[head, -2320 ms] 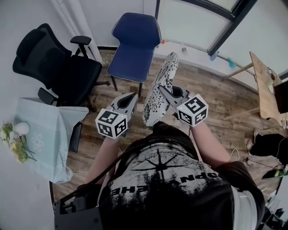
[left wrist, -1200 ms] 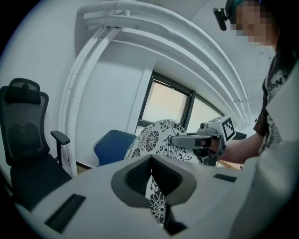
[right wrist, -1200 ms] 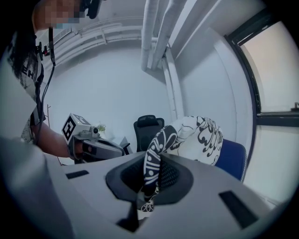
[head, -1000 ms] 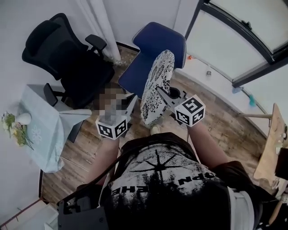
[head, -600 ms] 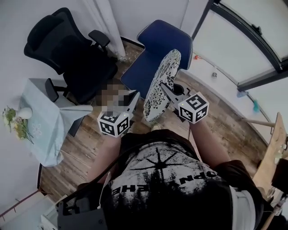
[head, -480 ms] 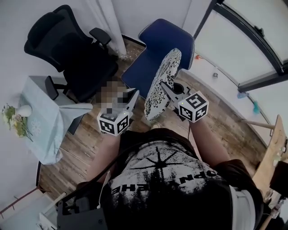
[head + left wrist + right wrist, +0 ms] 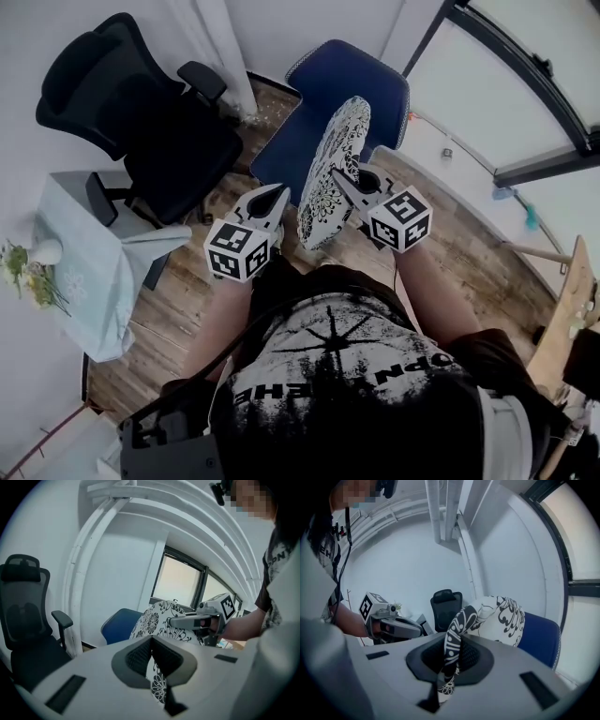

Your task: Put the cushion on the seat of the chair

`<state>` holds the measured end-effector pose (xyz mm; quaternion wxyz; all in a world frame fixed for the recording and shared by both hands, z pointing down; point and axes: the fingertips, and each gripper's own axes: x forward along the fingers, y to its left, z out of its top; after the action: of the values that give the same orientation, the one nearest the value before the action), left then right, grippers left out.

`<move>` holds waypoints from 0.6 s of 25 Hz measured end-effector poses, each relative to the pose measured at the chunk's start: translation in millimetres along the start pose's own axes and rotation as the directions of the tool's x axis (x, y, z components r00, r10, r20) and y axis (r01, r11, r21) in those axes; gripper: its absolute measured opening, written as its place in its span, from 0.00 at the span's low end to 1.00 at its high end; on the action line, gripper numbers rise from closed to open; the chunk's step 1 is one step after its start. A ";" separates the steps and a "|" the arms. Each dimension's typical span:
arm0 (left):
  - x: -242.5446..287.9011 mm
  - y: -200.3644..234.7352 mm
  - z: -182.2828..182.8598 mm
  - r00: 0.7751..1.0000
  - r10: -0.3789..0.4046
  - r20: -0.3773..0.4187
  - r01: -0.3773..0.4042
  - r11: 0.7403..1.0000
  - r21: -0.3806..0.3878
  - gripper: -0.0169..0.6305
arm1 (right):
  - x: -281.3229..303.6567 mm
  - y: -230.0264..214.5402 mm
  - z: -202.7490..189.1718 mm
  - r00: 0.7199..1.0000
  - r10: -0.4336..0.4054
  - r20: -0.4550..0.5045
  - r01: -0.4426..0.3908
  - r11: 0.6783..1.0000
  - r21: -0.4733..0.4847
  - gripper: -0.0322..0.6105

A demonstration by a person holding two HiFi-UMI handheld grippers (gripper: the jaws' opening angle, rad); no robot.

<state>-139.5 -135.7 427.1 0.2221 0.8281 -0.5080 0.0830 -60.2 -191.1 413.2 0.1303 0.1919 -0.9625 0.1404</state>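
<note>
Carrying stage: right gripper (image 7: 341,177) clamps the cushion (image 7: 333,150) upright near the chair (image 7: 286,150) seat, left gripper (image 7: 278,194) closed, seemingly empty, beside it; next, lower it flat.

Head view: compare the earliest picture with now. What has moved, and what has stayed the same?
The cushion has been carried toward the blue chair. It hung short of the chair, and now it overlaps the seat in the picture. Unchanged: it stands on edge, with the right gripper and the left gripper both shut on its rim. Nothing was let go.
</note>
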 end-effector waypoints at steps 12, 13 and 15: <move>29.7 100.7 32.3 0.991 -0.127 -0.031 0.128 0.992 0.015 0.05 | 79.8 -28.3 5.0 0.990 -0.130 -0.052 0.133 0.989 0.063 0.09; 30.7 108.5 33.9 0.990 -0.136 -0.036 0.137 0.990 0.015 0.05 | 87.3 -29.9 5.8 0.989 -0.139 -0.055 0.143 0.987 0.070 0.09; 32.4 123.4 37.2 0.987 -0.152 -0.046 0.153 0.988 0.014 0.05 | 102.9 -33.6 7.9 0.986 -0.154 -0.061 0.159 0.984 0.081 0.09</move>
<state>-235.9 -226.1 440.8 0.2317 0.8644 -0.4373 0.0890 -139.9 -257.6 444.7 0.1586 0.2686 -0.9336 0.1761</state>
